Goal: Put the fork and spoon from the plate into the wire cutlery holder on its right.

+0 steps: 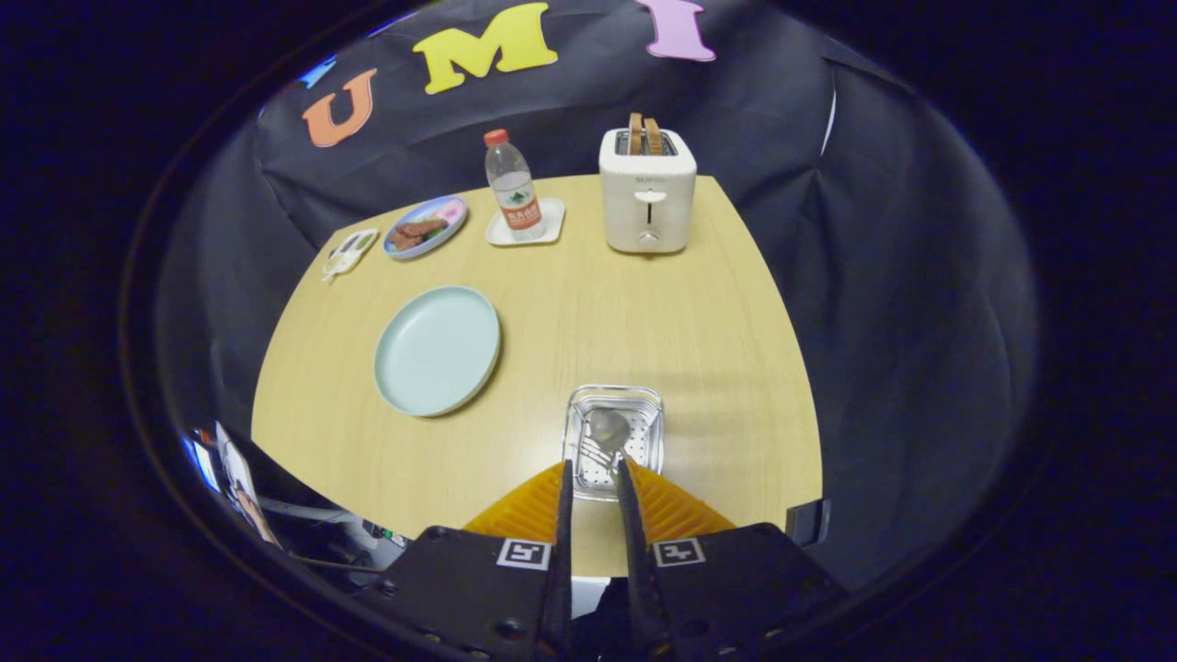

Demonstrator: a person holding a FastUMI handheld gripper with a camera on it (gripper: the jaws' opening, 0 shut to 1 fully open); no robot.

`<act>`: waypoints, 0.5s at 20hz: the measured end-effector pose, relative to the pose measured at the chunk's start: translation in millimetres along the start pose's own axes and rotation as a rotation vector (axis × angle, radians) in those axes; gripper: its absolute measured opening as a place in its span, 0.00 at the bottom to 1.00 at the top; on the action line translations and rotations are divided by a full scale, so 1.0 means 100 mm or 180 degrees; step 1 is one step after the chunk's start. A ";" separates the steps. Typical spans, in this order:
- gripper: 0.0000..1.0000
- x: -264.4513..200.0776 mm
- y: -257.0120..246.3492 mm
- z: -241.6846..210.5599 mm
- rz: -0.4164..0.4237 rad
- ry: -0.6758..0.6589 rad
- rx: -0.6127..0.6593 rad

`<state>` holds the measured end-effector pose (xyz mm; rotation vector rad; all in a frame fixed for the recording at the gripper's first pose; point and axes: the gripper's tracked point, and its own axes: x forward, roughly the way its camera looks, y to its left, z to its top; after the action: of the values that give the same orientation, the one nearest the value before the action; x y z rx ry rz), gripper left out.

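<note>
The wire cutlery holder (614, 439) is my landmark. It stands on the wooden table (644, 313), just ahead of my fingers, and it holds the spoon (608, 428), bowl end up and leaning against the near side, with the tines of the fork (596, 457) just below and left of the bowl. My gripper (593, 471) reaches over the holder's near rim, its two fingers standing close together with a narrow gap. The handles of the cutlery run down into that gap, but I cannot tell whether the fingers press on either handle or merely flank them.

Left of the holder and a little farther off lies the pale blue plate (438, 350), with nothing on it. Beyond the holder, toward the back edge of the table, stands a white toaster (647, 191) with two slices of toast (644, 134) upright in its slots. Left of the toaster, a water bottle (512, 187) with a red cap stands on a small white tray (526, 227). Farther left again sits a smaller blue plate (425, 226) carrying food, and past it, near the table's corner, a small white dish (349, 252).

The tabletop is light wood grain, and dark cloth hangs behind and to both sides of it as the booth's wall.
</note>
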<state>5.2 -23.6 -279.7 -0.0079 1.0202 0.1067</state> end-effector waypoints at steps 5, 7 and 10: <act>0.43 -0.39 0.27 0.39 0.0140 -0.0712 -0.0023; 0.55 -0.64 0.45 0.59 0.0179 -0.1071 -0.0122; 0.77 -1.07 0.64 0.79 0.0181 -0.1577 -0.0274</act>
<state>11.4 35.7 -144.4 -0.0296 0.5206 0.1937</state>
